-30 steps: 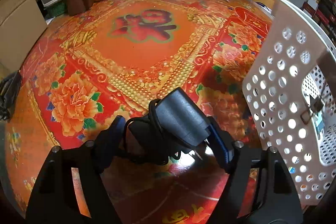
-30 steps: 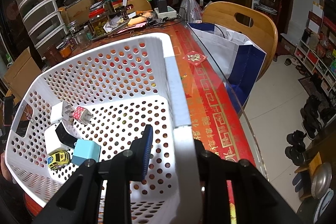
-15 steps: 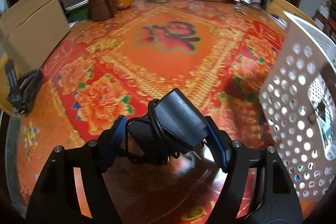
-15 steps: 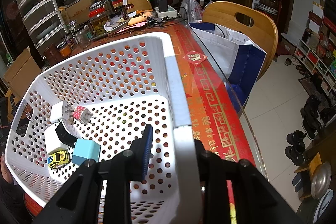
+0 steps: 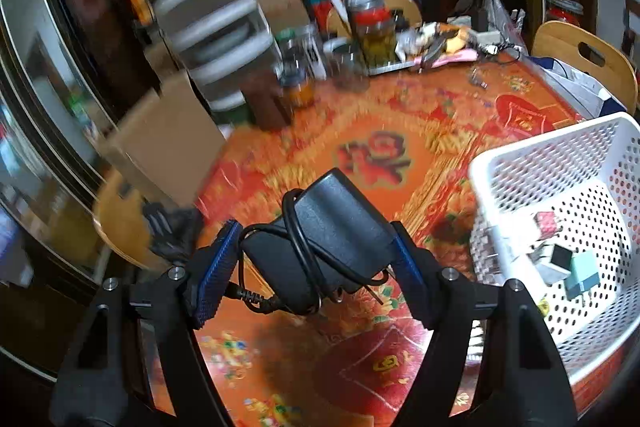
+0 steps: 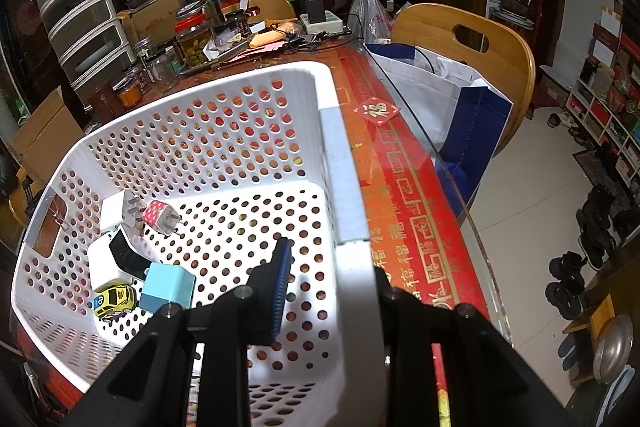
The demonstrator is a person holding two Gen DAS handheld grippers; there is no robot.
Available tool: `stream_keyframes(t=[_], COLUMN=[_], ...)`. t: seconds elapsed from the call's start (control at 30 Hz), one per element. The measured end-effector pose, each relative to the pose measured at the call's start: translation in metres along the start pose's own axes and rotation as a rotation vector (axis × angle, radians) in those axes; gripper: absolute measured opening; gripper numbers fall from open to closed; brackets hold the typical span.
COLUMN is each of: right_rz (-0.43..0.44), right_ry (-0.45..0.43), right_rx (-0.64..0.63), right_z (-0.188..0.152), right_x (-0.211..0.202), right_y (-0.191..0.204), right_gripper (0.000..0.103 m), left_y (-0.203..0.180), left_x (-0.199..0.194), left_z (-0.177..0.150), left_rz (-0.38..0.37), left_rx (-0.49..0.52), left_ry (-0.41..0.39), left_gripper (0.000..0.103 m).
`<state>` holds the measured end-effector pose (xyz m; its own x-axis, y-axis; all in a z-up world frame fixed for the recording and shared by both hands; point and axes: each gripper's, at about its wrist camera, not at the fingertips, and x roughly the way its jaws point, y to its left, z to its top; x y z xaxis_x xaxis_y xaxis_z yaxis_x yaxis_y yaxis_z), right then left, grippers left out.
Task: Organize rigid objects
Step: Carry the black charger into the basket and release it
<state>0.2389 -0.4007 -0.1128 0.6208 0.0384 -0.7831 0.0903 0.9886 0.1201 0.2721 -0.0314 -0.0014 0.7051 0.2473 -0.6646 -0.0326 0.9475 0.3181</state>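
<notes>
The left tool (image 5: 312, 259) has its blue-padded fingers (image 5: 214, 275) pressed against both sides of a black power adapter (image 5: 320, 243) wound in its own black cord, holding it in the air above the worktop (image 5: 360, 155), which is covered in a red and orange floral cloth. To its right, near that worktop's right edge, stands a white perforated basket (image 5: 532, 163). The right tool (image 6: 328, 275) is clamped nearly shut on that basket's right rim (image 6: 344, 187), one blue pad inside the wall and the other finger outside it. In the basket's left corner lie a white charger (image 6: 116, 211), a pink dotted plug (image 6: 160, 217), a pale blue cube charger (image 6: 168, 287), a white block with a black face (image 6: 116, 259) and a yellow toy car (image 6: 114, 299), clustered close together. Along the worktop's far edge stand glass jars (image 6: 192, 43) and assorted clutter, with plastic drawers (image 6: 84, 23) at the far left. A wooden chair (image 6: 460, 43) with a blue and white bag (image 6: 448, 87) stands just off the right edge.
</notes>
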Motion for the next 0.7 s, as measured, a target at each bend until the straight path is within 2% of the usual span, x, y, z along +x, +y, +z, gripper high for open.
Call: stream_keyframes(t=[0.13, 0.23, 0.43, 0.7], right_rz=[0.011, 0.015, 0.018, 0.026], right_ry=[-0.006, -0.006, -0.004, -0.011], right_rx=[0.002, 0.001, 0.003, 0.0], right_z=[0.0, 0.0, 0.0, -0.001], right_x=[0.0, 0.0, 0.0, -0.001], right_y=[-0.001, -0.001, -0.002, -0.001], right_gripper=[0.025, 0.025, 0.025, 0.027], left_y=[-0.048, -0.094, -0.163, -0.205], left_x=[-0.04, -0.051, -0.045, -0.008], left_z=[0.013, 0.015, 0.005, -0.011], left_rz=[0.014, -0.006, -0.069, -0.102], left_rx=[0.079, 0.159, 0.265, 0.333], left_ry=[-0.05, -0.053, -0.008, 0.091], left_gripper=[0.071, 0.071, 0.071, 0.071])
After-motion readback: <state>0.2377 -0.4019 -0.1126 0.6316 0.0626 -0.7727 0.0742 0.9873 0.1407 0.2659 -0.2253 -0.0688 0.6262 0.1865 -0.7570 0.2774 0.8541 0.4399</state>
